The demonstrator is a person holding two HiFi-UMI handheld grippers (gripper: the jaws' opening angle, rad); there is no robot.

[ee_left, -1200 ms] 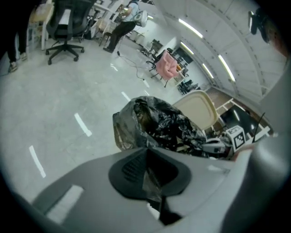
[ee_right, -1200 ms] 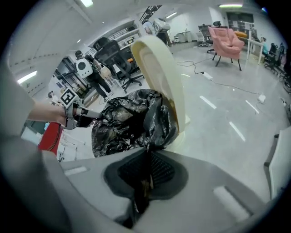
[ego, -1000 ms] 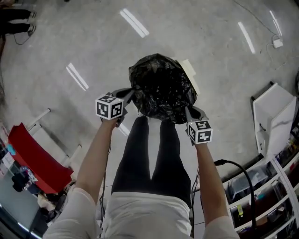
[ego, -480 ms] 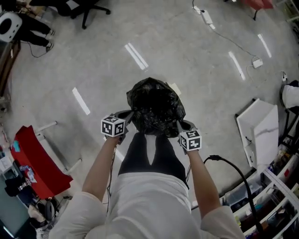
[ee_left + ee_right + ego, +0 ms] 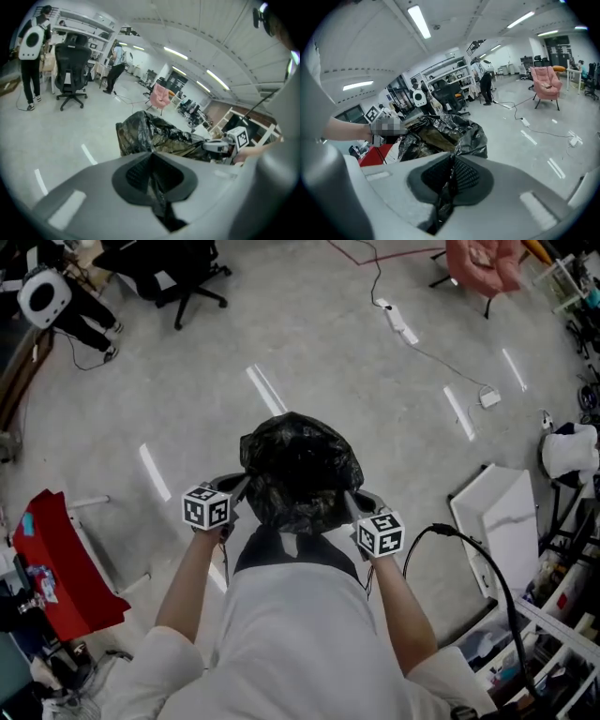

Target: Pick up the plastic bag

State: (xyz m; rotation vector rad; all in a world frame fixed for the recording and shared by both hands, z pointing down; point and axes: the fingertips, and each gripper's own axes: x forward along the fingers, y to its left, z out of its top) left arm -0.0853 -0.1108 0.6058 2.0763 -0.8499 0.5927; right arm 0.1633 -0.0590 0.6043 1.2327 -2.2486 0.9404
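A crumpled black plastic bag [image 5: 300, 470] hangs in front of the person, stretched between both grippers above the grey floor. My left gripper [image 5: 242, 487] is shut on the bag's left edge, its marker cube just below. My right gripper [image 5: 352, 501] is shut on the bag's right edge. In the left gripper view the bag [image 5: 154, 133] runs from the closed jaws of the left gripper [image 5: 152, 157], with black film pinched between them. In the right gripper view the bag [image 5: 440, 133] bulges past the right gripper [image 5: 451, 161], with a strip of film clamped in it.
A red panel [image 5: 56, 559] stands at the left and a white board [image 5: 502, 521] leans at the right beside shelves [image 5: 562, 643]. A black cable [image 5: 469, 554] loops near the right arm. An office chair [image 5: 178, 268], a pink chair [image 5: 483, 263] and a power strip [image 5: 394, 315] lie farther off.
Both grippers have risen together with the bag held between them. The bag hangs higher above the floor, and more of the room shows beyond it.
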